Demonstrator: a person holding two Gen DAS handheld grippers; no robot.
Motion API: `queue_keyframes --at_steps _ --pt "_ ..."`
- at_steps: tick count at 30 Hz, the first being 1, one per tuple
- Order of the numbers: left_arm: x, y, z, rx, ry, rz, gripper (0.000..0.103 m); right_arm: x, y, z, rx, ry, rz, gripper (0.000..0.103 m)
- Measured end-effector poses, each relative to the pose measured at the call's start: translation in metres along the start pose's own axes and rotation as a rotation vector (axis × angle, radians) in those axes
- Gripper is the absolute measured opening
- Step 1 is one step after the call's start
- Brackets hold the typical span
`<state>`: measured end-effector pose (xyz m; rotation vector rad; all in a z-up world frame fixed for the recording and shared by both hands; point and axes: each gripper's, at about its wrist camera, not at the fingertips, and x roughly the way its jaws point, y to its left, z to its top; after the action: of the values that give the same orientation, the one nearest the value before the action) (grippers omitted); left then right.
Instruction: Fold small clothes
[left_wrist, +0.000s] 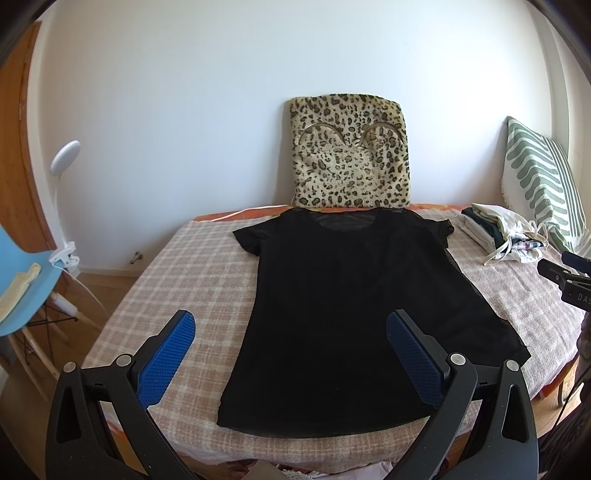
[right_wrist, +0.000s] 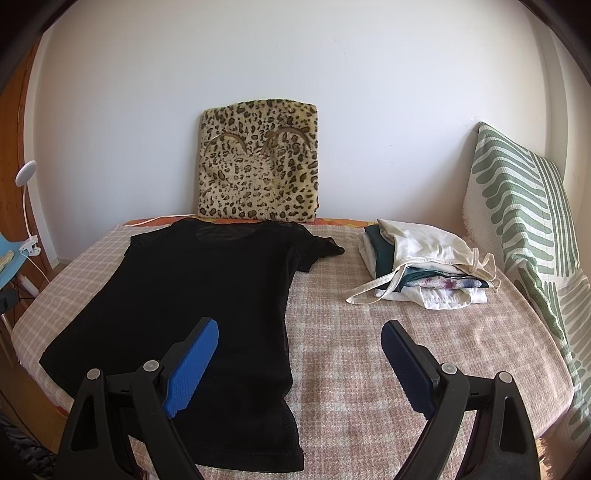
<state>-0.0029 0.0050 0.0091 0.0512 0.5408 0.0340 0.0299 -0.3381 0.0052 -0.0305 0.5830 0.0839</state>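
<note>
A black short-sleeved T-shirt (left_wrist: 343, 302) lies spread flat on the checked bed cover (left_wrist: 184, 273), collar toward the wall, hem toward me. It also shows in the right wrist view (right_wrist: 192, 306). My left gripper (left_wrist: 290, 325) is open and empty, held above the shirt's lower left part. My right gripper (right_wrist: 299, 332) is open and empty, above the shirt's right side edge. The right gripper's body shows at the right edge of the left wrist view (left_wrist: 565, 277).
A pile of small clothes (right_wrist: 424, 269) lies at the bed's back right. A leopard-print cushion (right_wrist: 258, 177) leans on the wall. A green striped pillow (right_wrist: 524, 229) stands at the right. A blue chair (left_wrist: 26, 291) and clip lamp (left_wrist: 64, 155) stand left.
</note>
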Motion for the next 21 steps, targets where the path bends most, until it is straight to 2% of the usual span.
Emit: queue_keyframes --at_steps 21 --pt "0.001 0.0025 -0.0034 0.0 0.007 0.013 0.103 0.0006 -0.0002 0.0002 -0.002 -0.001 -0.001 0.092"
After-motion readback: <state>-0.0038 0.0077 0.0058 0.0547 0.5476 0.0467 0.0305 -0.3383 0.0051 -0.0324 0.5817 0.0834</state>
